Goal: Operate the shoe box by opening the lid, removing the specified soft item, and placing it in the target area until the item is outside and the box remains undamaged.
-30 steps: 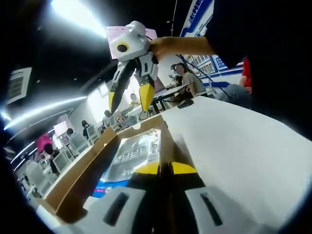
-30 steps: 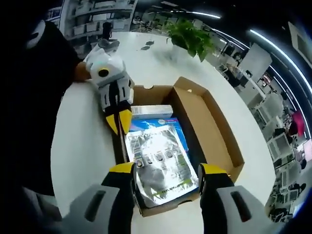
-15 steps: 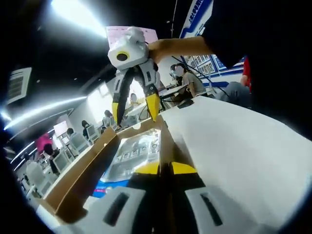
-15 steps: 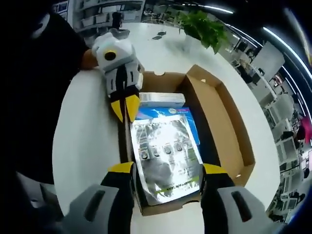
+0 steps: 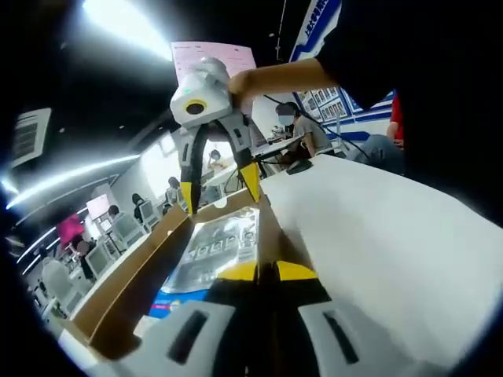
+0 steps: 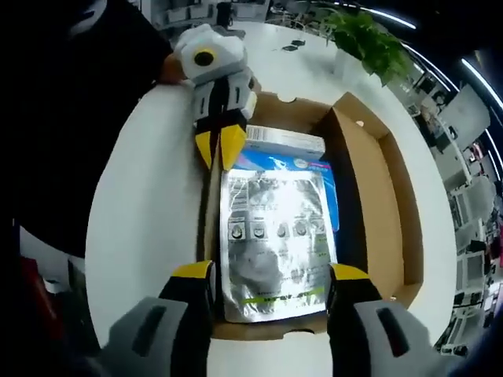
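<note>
An open cardboard shoe box lies on a white table. Inside it a silver foil pouch rests on a blue packet, with a small white carton at the far end. My right gripper hangs open just above the pouch's near end, one jaw on either side of it. In the left gripper view the right gripper is lowered over the box's far end above the pouch. My left gripper is shut on the box's side wall; the left gripper pinches that wall beside the carton.
The white table spreads around the box. A potted plant stands at its far side. A person in dark clothes is close on the left. Other people sit at desks in the background.
The right gripper has come down closer to the box and over the pouch, jaws still open. The left gripper keeps its hold on the box wall.
</note>
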